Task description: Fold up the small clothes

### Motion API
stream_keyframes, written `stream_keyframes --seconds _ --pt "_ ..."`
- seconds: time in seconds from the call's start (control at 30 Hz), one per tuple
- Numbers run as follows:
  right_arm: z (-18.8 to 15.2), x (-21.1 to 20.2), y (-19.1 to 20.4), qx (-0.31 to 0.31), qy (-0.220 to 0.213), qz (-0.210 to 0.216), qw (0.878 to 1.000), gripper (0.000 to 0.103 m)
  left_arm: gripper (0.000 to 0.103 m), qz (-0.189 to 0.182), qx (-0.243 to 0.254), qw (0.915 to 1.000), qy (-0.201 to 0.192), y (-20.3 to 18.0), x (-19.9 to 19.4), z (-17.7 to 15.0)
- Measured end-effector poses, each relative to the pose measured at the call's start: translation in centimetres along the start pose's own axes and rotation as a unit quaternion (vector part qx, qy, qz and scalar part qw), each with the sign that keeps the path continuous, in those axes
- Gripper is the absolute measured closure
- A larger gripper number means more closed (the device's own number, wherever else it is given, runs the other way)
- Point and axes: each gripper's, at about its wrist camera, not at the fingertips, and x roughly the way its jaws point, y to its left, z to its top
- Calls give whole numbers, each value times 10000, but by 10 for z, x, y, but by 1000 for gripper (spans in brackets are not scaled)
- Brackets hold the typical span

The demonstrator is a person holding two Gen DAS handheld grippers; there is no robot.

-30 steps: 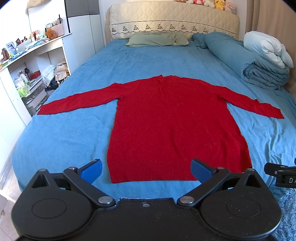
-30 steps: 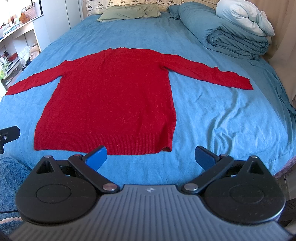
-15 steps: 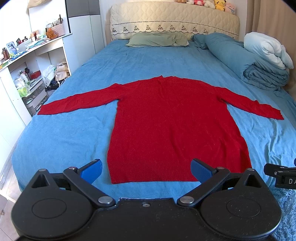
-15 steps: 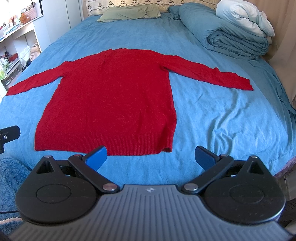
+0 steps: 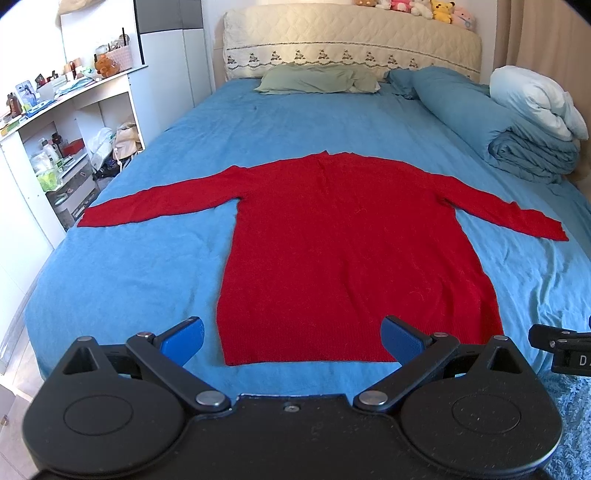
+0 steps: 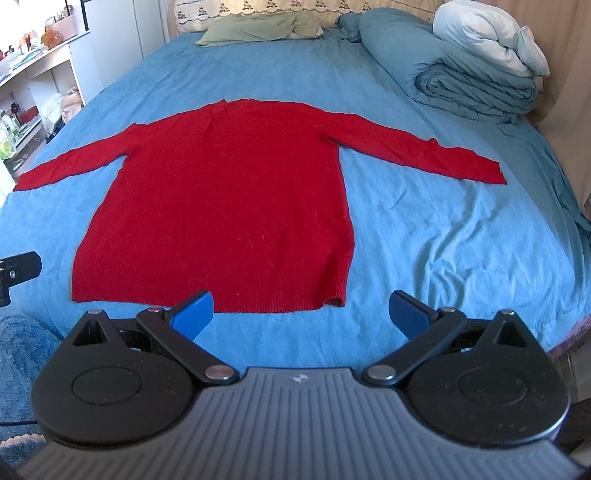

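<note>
Bright, even daylight; sharp focus, with fisheye bending at edges.

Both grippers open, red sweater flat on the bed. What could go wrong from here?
1. The left gripper and right gripper could pinch the blue bedsheet together with the red knit sweater, dragging both.
2. Its right sleeve lies on sheet wrinkles; folding may bunch it.

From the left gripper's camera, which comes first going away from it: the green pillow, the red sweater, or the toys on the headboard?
1. Red sweater, spread flat just ahead of the left gripper.
2. Green pillow, at the bed's far end.
3. Plush toys, atop the headboard, upper right.
</note>
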Motion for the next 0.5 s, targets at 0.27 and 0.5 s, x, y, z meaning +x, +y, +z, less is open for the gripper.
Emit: stream_keyframes --seconds 0.27,0.5 --pt "12 -6 -10 102 -168 -55 9998 0 0 -79 -45 10000 -23 -4 3 15" --pt "56 -8 -52 341 -622 -182 9973 0 0 -345 96 9981 -496 -20 27 79"
